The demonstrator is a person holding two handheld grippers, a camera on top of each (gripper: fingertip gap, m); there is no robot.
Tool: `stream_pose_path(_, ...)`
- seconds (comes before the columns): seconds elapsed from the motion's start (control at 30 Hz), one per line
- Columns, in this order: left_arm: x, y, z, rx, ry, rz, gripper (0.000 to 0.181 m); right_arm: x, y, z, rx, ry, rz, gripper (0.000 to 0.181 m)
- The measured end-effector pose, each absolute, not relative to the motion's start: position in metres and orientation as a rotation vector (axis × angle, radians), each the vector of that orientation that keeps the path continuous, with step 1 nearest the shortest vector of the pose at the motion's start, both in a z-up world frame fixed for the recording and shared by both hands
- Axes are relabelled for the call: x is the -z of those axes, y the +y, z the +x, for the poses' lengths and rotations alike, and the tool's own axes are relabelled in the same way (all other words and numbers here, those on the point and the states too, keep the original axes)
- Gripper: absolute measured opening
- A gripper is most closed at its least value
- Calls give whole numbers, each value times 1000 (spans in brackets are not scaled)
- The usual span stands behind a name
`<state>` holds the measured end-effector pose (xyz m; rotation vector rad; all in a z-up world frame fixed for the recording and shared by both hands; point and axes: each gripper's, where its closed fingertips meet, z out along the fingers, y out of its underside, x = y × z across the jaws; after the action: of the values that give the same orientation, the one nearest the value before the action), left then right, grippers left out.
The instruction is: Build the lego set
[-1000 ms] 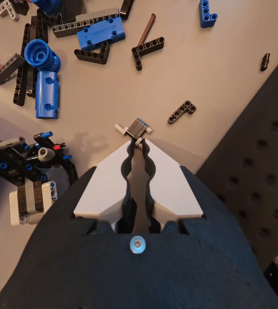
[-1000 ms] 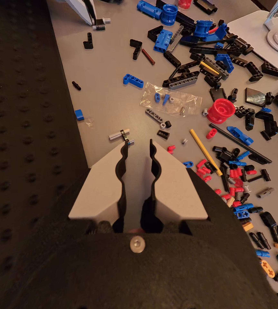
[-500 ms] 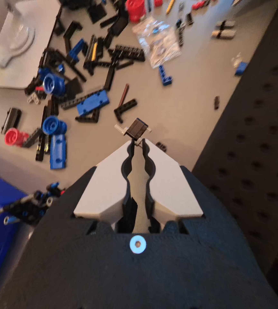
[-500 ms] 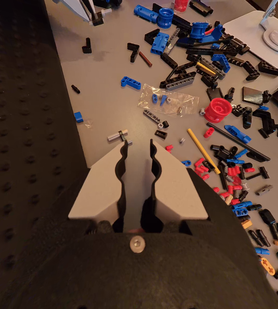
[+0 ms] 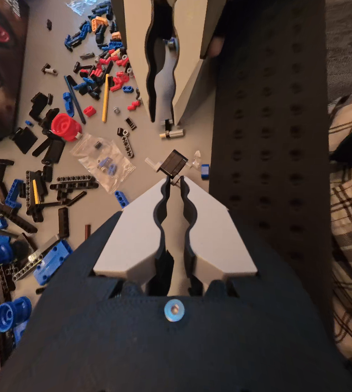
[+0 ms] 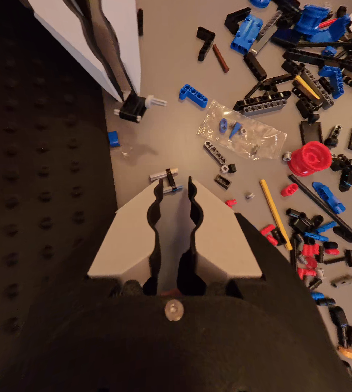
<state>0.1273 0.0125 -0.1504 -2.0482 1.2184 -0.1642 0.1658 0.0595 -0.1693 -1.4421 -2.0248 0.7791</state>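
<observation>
My left gripper [image 5: 174, 180] is shut on a grey pin of a small black block [image 5: 172, 165] with light grey axle ends, and holds it just above the grey table. The block also shows in the right wrist view [image 6: 132, 108], under the left gripper [image 6: 126, 98]. My right gripper [image 6: 175, 182] is open and low over the table. A small grey axle piece with a black connector [image 6: 167, 177] lies at its fingertips, partly between them. In the left wrist view the right gripper [image 5: 163, 122] points down at this piece [image 5: 172, 133], a short way beyond my black block.
A black perforated mat [image 5: 266, 148] [image 6: 33, 169] borders the table, with a small blue brick [image 5: 204, 170] [image 6: 113, 139] at its edge. A clear bag of small parts [image 6: 240, 131], a red wheel [image 6: 309, 158], a yellow axle [image 6: 274, 214] and many loose beams lie nearby. Left tips to right tips: about 7 cm. The red wheel [image 6: 309, 158] lies around 12 cm away from my right fingertips. Seen from the left wrist view [image 5: 66, 126] as well.
My left gripper has swung round with the black block and now sits close to the right gripper. My right gripper has moved forward and down, so the grey axle piece lies at its fingertips.
</observation>
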Motion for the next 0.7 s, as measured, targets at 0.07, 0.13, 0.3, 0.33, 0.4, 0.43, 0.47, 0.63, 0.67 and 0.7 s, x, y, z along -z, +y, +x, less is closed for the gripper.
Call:
stream_pose_path(0.07,157,17,128,166,1240,-2061,8,175,60,163,-736,-2049,-1433,18)
stream_pose_path(0.13,163,20,128,172,1259,-2075,8,176,59,160,-738,-2047,-1432,12)
stream_pose_path(0.3,174,25,125,153,1324,-2105,8,177,61,154,-728,-2015,-1464,4)
stream_pose_path(0.33,175,25,125,157,1334,-2110,8,177,62,153,-723,-2003,-1478,4)
stream_pose_path(0.4,177,27,124,166,1345,-2117,8,177,66,150,-704,-1968,-1518,3)
stream_pose_path(0.43,178,27,124,169,1353,-2119,8,177,68,149,-696,-1948,-1538,3)
stream_pose_path(0.47,180,27,125,175,1363,-2122,8,177,70,147,-693,-1929,-1556,3)
stream_pose_path(0.63,182,27,133,228,1387,-2110,8,177,73,140,-689,-1854,-1631,3)
stream_pose_path(0.67,182,27,134,227,1390,-2107,9,177,73,139,-690,-1845,-1636,3)
stream_pose_path(0.7,182,28,134,228,1392,-2104,9,177,73,138,-689,-1844,-1633,3)
